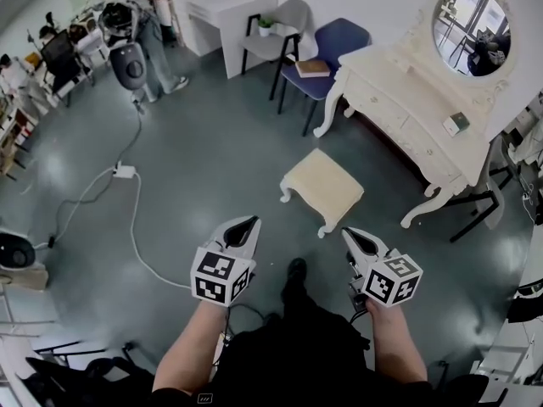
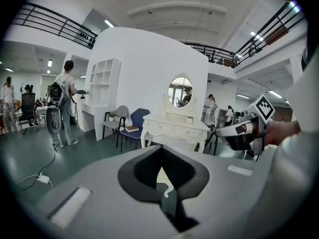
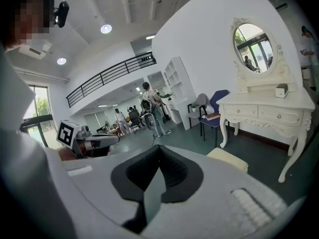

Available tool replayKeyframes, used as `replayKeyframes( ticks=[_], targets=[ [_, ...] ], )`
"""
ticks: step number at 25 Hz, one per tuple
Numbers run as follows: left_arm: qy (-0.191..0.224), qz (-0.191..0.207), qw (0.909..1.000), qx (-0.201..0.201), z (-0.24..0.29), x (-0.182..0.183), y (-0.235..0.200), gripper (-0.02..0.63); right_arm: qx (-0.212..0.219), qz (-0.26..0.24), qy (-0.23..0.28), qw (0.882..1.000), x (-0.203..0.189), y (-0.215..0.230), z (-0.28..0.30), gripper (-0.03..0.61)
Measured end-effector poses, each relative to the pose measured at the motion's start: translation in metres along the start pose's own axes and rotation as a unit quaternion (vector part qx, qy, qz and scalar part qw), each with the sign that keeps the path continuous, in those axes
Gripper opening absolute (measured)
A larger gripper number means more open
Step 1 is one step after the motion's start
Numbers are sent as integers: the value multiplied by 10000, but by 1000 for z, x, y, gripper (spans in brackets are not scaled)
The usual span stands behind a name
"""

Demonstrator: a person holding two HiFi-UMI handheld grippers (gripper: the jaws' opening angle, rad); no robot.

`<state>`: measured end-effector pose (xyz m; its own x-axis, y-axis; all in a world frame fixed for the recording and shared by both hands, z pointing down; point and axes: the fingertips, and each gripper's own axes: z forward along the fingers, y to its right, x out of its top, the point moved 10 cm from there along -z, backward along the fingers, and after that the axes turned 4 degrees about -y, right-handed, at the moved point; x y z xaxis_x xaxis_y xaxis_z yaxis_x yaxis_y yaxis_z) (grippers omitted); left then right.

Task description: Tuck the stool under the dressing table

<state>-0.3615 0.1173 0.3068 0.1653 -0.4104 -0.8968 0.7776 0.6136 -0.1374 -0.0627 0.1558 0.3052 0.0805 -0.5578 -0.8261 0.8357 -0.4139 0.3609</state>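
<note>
Grey-shelled left gripper (image 1: pixel 251 221) and right gripper (image 1: pixel 347 233), nearest the camera, are held side by side at the ends of two bare forearms, each carrying its marker cube and pointing forward. In each gripper's own view the dark pads meet at the tips, leaving only a thin slit lower down; both claws are closed and hold nothing. Dark green floor (image 1: pixel 204 159) fills the middle ground, crossed at the left by a white cable (image 1: pixel 136 227). Just ahead of the grippers, slightly right of centre, the cream stool (image 1: pixel 322 189) stands upright on its curved legs in the open, touched by neither gripper. It sits in front of the white dressing table (image 1: pixel 407 117), near it but clear of its legs, and not beneath its top. On the table top rests a small box (image 1: pixel 456 123); an oval mirror (image 1: pixel 472 19) rises behind it. Beyond the table's left end stands a blue chair (image 1: pixel 339 45) with a book (image 1: pixel 312 68) on its seat, and just past that a grey chair (image 1: pixel 284 24). Farthest off, at the upper left, a person (image 1: pixel 157 32) stands beside other equipment.
</note>
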Motion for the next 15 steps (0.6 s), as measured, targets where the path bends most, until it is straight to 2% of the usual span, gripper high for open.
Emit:
replayKeyframes(
  ticks=[11, 15],
  targets=[
    [-453, -38, 9981, -412, 157, 60, -27, 18, -140, 386, -223, 9989, 64, 120, 62, 5],
    [-528, 11, 9973, -515, 193, 89, -27, 18, -111, 560, -172, 9982, 85, 155, 77, 5]
  ],
)
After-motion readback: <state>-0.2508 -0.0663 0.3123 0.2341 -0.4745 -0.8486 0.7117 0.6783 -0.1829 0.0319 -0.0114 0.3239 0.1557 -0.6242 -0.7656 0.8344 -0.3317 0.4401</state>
